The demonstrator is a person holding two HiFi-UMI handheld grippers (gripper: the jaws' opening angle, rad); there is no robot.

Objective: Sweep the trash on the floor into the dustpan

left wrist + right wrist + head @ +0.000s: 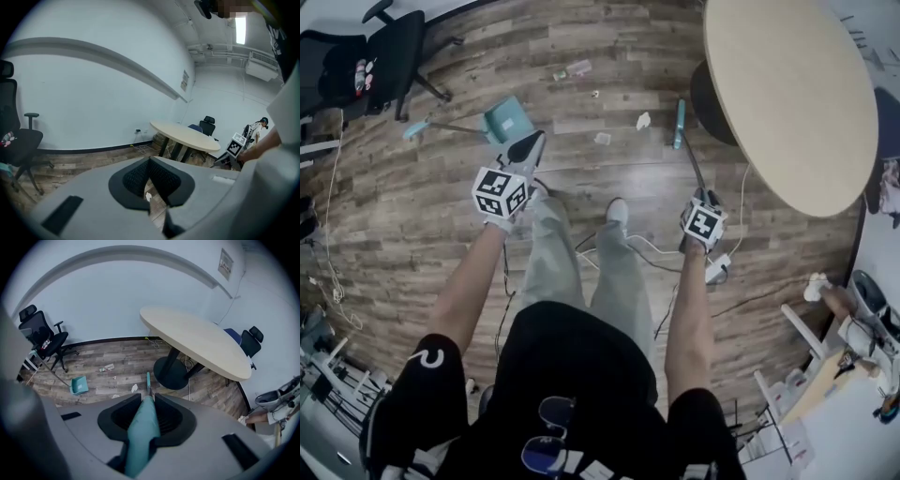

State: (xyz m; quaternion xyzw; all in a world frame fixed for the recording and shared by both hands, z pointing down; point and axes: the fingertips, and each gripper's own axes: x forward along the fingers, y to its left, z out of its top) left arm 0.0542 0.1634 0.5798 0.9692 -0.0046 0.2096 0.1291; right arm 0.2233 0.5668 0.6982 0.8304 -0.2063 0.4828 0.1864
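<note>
My right gripper [701, 197] [148, 401] is shut on the teal broom handle [140, 432]. The handle runs forward to the teal broom head [679, 124] [148, 379], which is on the wooden floor beside the table base. Scraps of trash [643, 120] [134, 388] lie left of the broom head, and more scraps [578, 67] lie farther out. A teal dustpan [504, 117] [78, 385] stands on the floor, its long handle [450, 127] leaning away to the left. My left gripper [530, 142] [150, 164] hovers just right of the pan, shut on nothing.
A round beige table [787, 94] [197, 341] on a dark base [710, 98] fills the right side. A black office chair [389, 52] [44, 341] stands far left. Cables [647, 246] and a power strip [717, 270] lie by my feet.
</note>
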